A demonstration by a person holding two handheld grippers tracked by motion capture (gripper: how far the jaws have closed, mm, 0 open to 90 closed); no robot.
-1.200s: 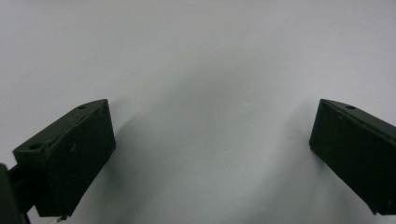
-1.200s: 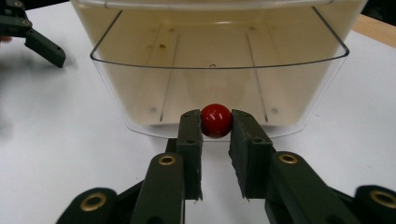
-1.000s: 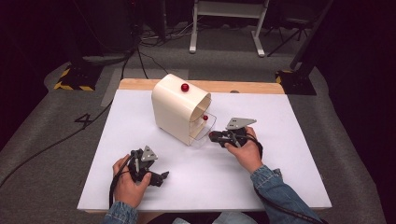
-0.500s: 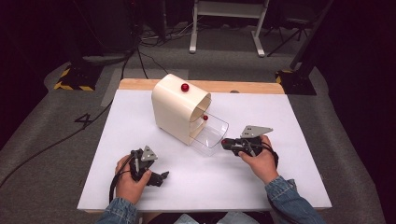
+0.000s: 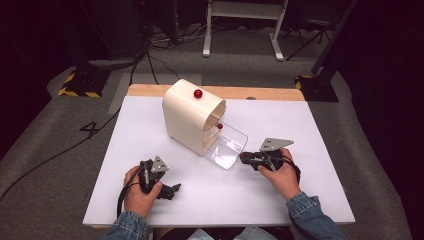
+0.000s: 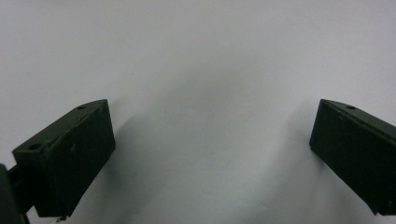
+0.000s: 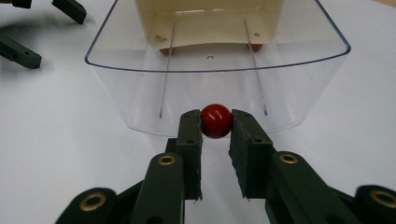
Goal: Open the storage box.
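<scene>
Fingers [image 7: 243,135] pinch red knob [image 7: 216,121] above white table [image 5: 310,125].

Cream housing with clear drawer drawn out.
We find the cream box [image 5: 187,116] upright mid-table, red knob [image 5: 198,93] on top; its clear drawer [image 7: 217,70] stands extended, its red handle knob [image 7: 216,121] clamped between jaws.

Right tool [image 7: 216,128] rises from bottom edge, jaws clamped on red ball knob [image 7: 216,120] from both sides. Knob sits on front wall of clear plastic drawer [image 7: 140,98] (curved, see-through), drawn out toward camera. Two thin metal rods [image 7: 166,70] run along drawer floor. Behind drawer, cream housing [image 7: 210,23], its base just above drawer. White surface [image 7: 56,154] all round. Other tool's dark jaws [image 7: 21,51] top left, spread apart.
</scene>
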